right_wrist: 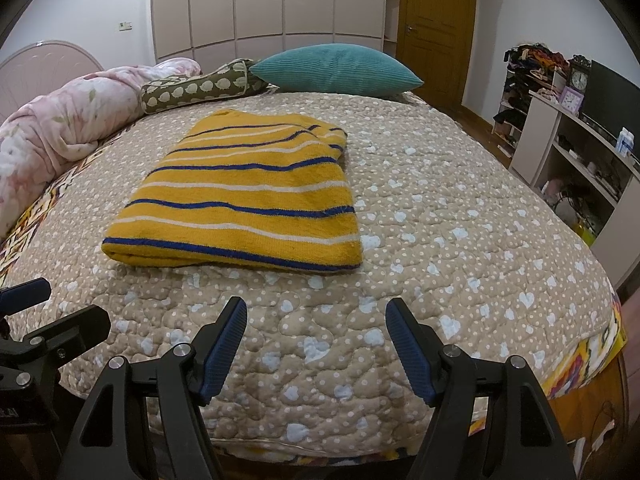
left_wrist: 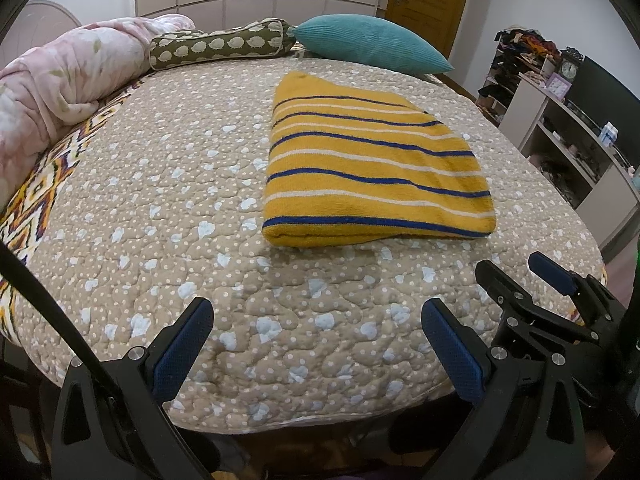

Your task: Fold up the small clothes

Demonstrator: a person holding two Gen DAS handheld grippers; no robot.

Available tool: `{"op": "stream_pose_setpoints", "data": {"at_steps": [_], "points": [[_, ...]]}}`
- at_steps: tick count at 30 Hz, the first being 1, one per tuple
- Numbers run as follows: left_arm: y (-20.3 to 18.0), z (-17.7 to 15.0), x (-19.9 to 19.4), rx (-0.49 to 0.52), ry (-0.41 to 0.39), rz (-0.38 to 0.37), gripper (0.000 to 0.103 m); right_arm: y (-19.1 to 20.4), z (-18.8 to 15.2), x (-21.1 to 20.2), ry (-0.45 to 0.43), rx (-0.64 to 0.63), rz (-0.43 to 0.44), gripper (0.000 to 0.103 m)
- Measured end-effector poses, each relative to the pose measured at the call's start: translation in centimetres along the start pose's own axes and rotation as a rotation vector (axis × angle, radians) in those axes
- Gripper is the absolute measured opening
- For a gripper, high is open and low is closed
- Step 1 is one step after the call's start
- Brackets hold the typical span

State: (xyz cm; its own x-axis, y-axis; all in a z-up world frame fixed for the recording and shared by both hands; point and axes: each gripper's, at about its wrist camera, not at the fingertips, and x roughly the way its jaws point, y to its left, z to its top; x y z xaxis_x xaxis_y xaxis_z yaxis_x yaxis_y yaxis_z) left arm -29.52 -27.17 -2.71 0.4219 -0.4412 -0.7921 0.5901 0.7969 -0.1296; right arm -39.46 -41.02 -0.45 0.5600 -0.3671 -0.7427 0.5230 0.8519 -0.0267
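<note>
Left wrist view: yellow striped garment lying folded into a compact rectangle on the quilted bed, toward the right half and well back from the near edge, thick folded edge facing forward. Left gripper hovering low over the near edge of the bed, jaws spread wide, nothing between them. Right gripper visible at the near right corner, also empty. Teal cushion, patterned bolster and rolled pink blanket lined along the far edge, apart from the garment.

Right wrist view: same garment now left of centre, layers stacked, far right corner slightly bunched where a sleeve or hem seems tucked under. Right gripper near the near edge, jaws wide apart and holding nothing. Left gripper just in at the left margin. Cushion well behind.

Judgement: folding looks nearly or wholly complete. If one more fold or a tidy-up is meant, best done by bringing both sets of jaws to the two near corners of the thick edge, pinching all layers together rather than the top one only, lifting evenly and laying over toward the far edge. Worth smoothing the bunched far right corner first. Knit looks soft and thick, likely to slump if gripped at one corner alone.
</note>
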Motion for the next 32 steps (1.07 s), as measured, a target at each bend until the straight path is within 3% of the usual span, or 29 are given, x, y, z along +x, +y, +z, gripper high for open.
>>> {"op": "stream_pose_setpoints", "data": {"at_steps": [14,32], "points": [[-0.2,0.3,-1.0,0.015,-0.049,0.099,0.103,0.1,0.1,0.0,-0.005,0.0,-0.001,0.077],[0.8,1.1,0.3,-0.015,-0.033,0.085,0.103,0.3,0.3,0.9,-0.008,0.002,0.018,0.078]]}}
